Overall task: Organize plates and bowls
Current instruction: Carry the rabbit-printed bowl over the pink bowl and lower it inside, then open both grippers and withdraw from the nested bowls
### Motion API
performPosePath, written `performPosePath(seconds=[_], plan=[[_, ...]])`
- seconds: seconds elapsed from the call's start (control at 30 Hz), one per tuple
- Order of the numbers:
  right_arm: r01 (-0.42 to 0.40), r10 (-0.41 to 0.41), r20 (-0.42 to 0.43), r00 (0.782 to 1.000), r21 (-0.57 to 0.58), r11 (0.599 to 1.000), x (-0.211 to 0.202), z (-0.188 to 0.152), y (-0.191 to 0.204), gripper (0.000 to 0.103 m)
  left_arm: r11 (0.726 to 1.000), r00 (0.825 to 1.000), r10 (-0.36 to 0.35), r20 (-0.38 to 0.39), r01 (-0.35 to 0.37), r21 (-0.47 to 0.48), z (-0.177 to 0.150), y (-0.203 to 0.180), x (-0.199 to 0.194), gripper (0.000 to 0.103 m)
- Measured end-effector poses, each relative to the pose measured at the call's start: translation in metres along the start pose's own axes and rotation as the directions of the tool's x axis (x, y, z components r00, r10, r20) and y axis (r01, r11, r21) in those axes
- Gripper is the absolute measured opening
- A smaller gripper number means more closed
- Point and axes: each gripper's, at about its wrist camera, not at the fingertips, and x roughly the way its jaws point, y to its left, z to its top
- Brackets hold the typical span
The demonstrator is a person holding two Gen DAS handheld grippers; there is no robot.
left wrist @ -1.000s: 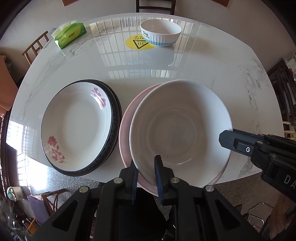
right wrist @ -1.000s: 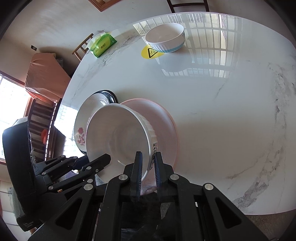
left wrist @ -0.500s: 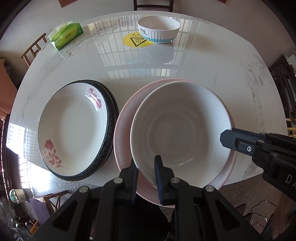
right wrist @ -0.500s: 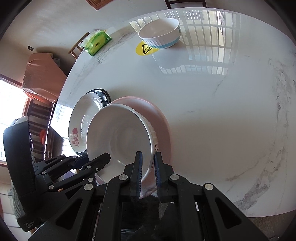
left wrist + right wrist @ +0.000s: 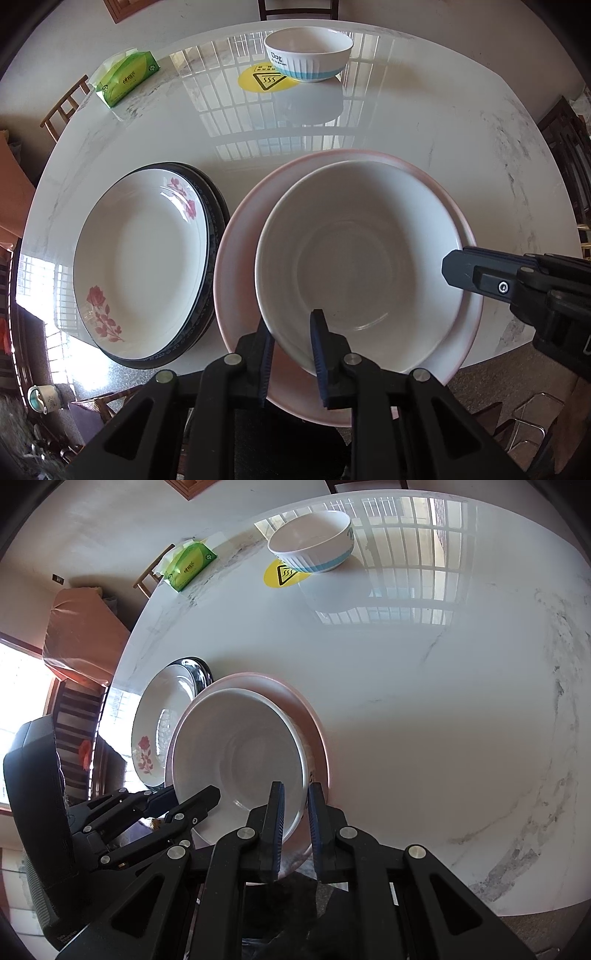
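A plain white bowl [image 5: 362,258] [image 5: 240,753] rests inside a wide pink plate [image 5: 231,266] [image 5: 318,738] at the table's near edge. My left gripper [image 5: 291,321] [image 5: 188,801] straddles the bowl's near rim, one finger outside and one inside. Its jaws are opening, with the rim between them and the pads seemingly touching it. My right gripper [image 5: 295,788] [image 5: 452,264] is shut on the bowl's right rim. A floral plate [image 5: 140,266] [image 5: 155,731] lies on a dark-rimmed plate [image 5: 218,206] to the left. A blue-banded bowl [image 5: 308,55] [image 5: 312,541] stands at the far side.
A green tissue pack [image 5: 127,77] [image 5: 190,565] lies at the far left of the white marble table [image 5: 406,125]. A yellow hot-surface sticker [image 5: 264,79] sits beside the far bowl. Wooden chairs [image 5: 62,110] ring the table. The pink plate overhangs the near edge.
The white bowl has settled level and more centred on the pink plate, whose rim now shows all around it. The left jaws stand slightly wider.
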Motion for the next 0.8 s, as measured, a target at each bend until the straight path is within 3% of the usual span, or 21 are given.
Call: performPosePath(seconds=[0.3,0.8], plan=[[0.007,-0.007,0.0,1.0,-0.009,1.0,0.001,0.0,0.0013,0.013,0.999,0.999,0.037,0.024,-0.038,0.039,-0.0035,-0.0053,-0.0006,0.022],[0.006,-0.006,0.003,1.0,-0.02,1.0,0.0032,-0.0001,0.0042,0.014,0.995,0.999,-0.047,0.012,0.046,0.093,-0.0025,0.0014,-0.0047,0.032]])
